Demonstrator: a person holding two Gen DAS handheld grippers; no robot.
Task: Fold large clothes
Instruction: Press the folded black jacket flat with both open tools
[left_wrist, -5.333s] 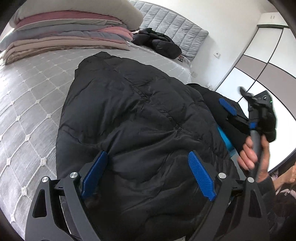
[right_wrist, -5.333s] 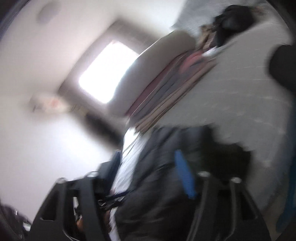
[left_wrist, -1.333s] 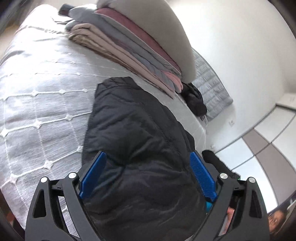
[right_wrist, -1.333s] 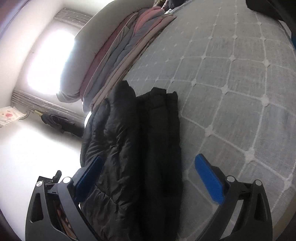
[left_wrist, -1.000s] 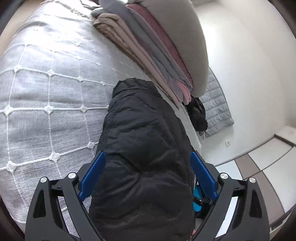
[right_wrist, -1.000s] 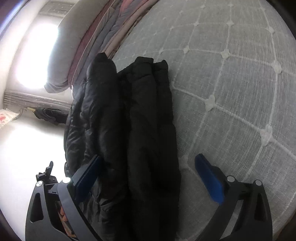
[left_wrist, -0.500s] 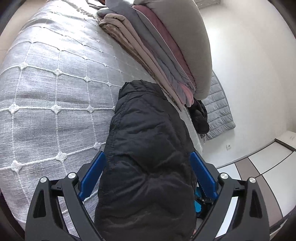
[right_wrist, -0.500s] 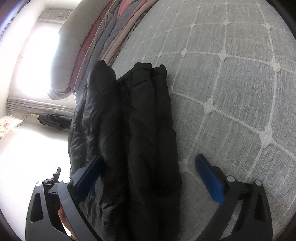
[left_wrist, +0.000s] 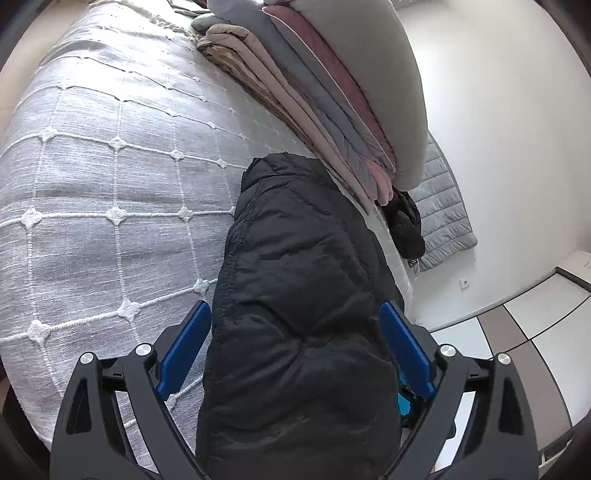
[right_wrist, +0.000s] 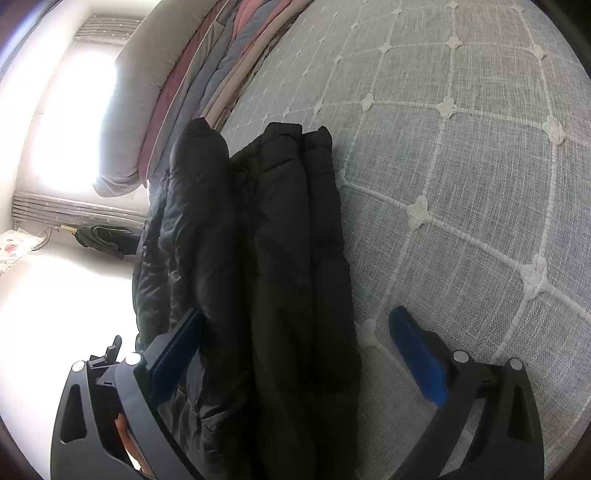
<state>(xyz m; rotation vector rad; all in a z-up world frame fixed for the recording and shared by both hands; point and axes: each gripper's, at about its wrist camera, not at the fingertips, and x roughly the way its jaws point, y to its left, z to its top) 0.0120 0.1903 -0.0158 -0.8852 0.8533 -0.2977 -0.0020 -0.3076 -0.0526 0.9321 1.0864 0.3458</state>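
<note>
Black puffer jacket (left_wrist: 295, 314) is lying lengthwise on the bed (left_wrist: 110, 184), already folded into a long strip near its edge. Left gripper (left_wrist: 295, 354) and right gripper (right_wrist: 295, 354) both straddle it with tongs spread, pinching nothing. Next move, I reckon: clamp the near end and fold it toward the collar

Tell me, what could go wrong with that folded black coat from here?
The puffy black down jacket is folded lengthwise into thick layers; with both the left tongs and right tongs open, nothing pins it, so it may spring apart. It also lies near the edge of the bed and could slide off. Closing on one layer might undo the fold.
</note>
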